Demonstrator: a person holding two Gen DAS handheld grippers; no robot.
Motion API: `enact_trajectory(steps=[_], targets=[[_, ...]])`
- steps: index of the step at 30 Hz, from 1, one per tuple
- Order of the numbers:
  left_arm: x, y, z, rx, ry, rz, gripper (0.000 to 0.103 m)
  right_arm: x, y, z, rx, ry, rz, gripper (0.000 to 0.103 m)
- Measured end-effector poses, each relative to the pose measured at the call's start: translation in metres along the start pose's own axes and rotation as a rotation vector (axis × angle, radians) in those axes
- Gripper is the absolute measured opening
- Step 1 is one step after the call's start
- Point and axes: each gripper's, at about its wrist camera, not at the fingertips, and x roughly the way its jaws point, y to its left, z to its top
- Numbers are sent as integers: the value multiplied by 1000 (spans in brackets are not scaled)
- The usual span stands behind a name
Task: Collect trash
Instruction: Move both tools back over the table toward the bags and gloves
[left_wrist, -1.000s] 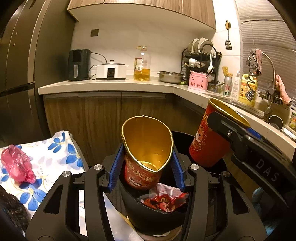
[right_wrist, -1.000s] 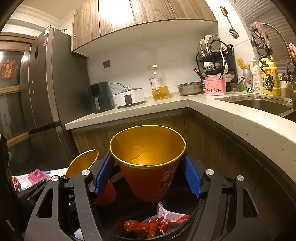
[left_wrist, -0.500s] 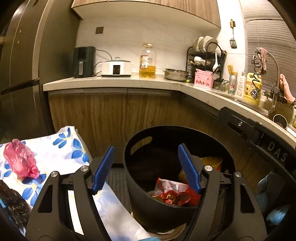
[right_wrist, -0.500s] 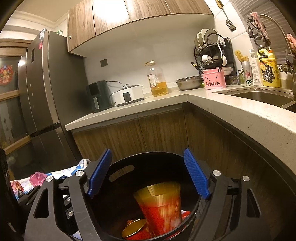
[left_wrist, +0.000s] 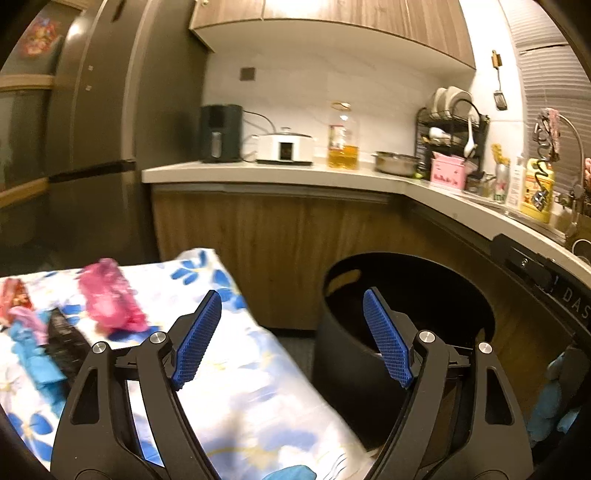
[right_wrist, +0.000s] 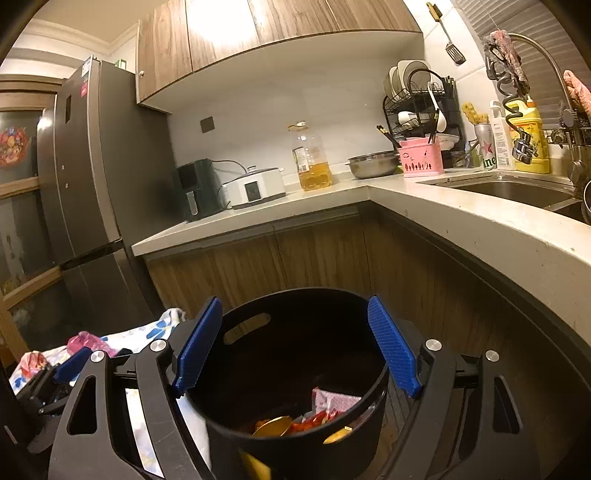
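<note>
Scanning, left wrist view: left gripper (left_wrist: 291, 338) has just been opening; its jaws stand wide, nothing between the pads.
Cloth: flowered cloth (left_wrist: 258, 398) lies below and left of the gripper, with loose trash on its far part.
Pink bag: crumpled pink bag (left_wrist: 110, 299) lies well left of the pads, blurred. Likely light, soft and slippery film; a pinch on a bunched fold near the middle should hold better than a grab at a loose edge.
Black wrapper: black wrapper (left_wrist: 64, 339) lies just beside the pink bag; probably thin and flat, so best lifted by a raised edge.
Other scraps: red and blue bits at the far left, too blurred to name.
Bin: black bin (left_wrist: 347, 365) stands right of the cloth; its inside is dark, contents not visible from here.

Right wrist view: right gripper (right_wrist: 295, 345) has also just been opening; jaws spread and empty, hovering above the bin (right_wrist: 295, 454).
Bin contents: gold-lined cup (right_wrist: 273, 425), red wrappers (right_wrist: 314, 421) and a white-and-pink packet (right_wrist: 334, 400) lie at the bottom. Plenty of room left, by my reckoning.
Bin handling: looks a rigid wall with a slot handle.
Left edge: pink bag (right_wrist: 86, 341) lies on the cloth (right_wrist: 155, 328), part of the left gripper (right_wrist: 55, 380) near it.
</note>
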Motion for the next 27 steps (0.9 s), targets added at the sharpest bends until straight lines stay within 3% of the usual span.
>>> enact_trajectory(steps=[17,27], targets=[[-78,90,-35,-93,-6,270,78,-38,68,-30,-85,27,126,79],[-112,146,-54,-167,3,355,78,-43,122,-55,-154,68,222,79]])
